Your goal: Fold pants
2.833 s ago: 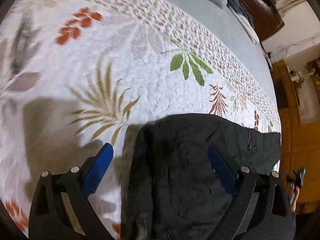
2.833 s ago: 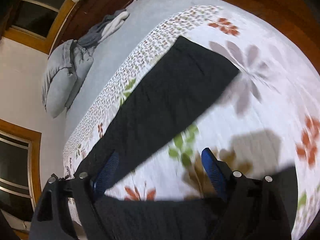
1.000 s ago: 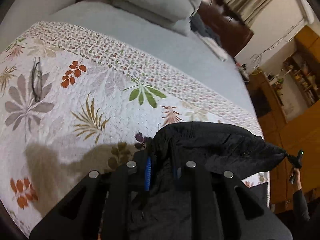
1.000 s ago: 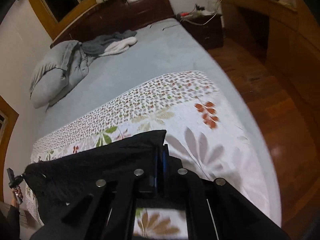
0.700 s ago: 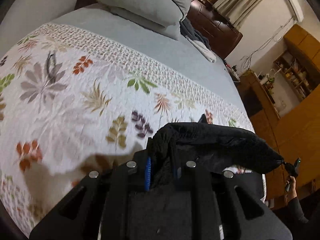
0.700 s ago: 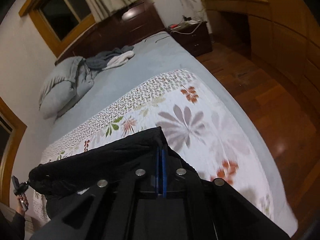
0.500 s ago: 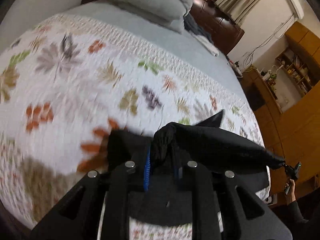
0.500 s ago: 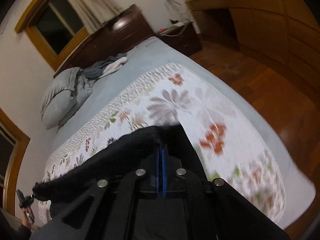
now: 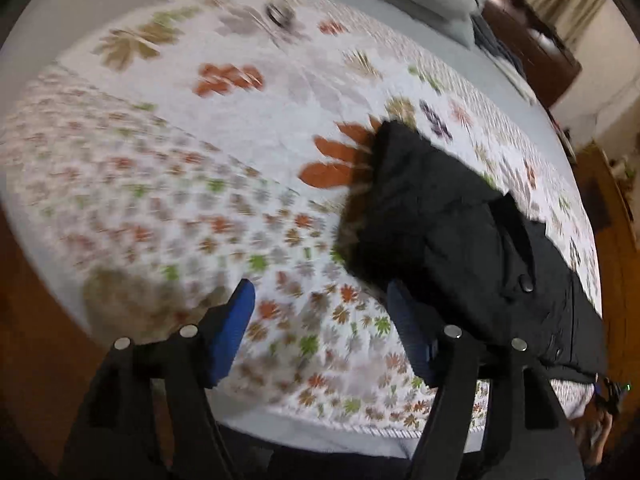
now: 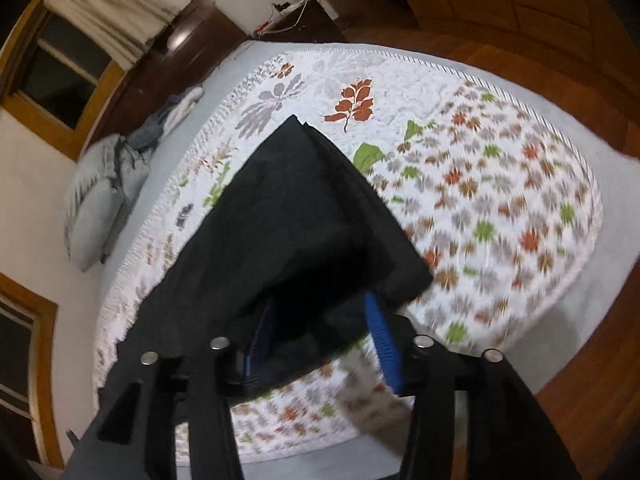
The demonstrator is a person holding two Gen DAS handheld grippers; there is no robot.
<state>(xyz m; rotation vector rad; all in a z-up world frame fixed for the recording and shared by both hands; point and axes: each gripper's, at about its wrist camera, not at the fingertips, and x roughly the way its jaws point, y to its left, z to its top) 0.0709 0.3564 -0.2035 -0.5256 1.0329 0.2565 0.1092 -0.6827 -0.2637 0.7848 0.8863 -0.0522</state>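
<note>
Pants (image 9: 460, 224), black, are seen right of centre on the floral quilt (image 9: 200, 184). Left gripper (image 9: 320, 312) and right gripper (image 10: 320, 320) jaws have just been opening; cloth is released.

A bed (image 10: 624, 184) wears a white floral quilt (image 10: 500, 184) over a grey sheet. Grey pillows (image 10: 94, 216) lie by the dark wooden headboard (image 10: 176, 56). Wood-framed window (image 10: 60, 68), pale curtain (image 10: 108, 16), reddish wooden floor (image 10: 500, 56).
</note>
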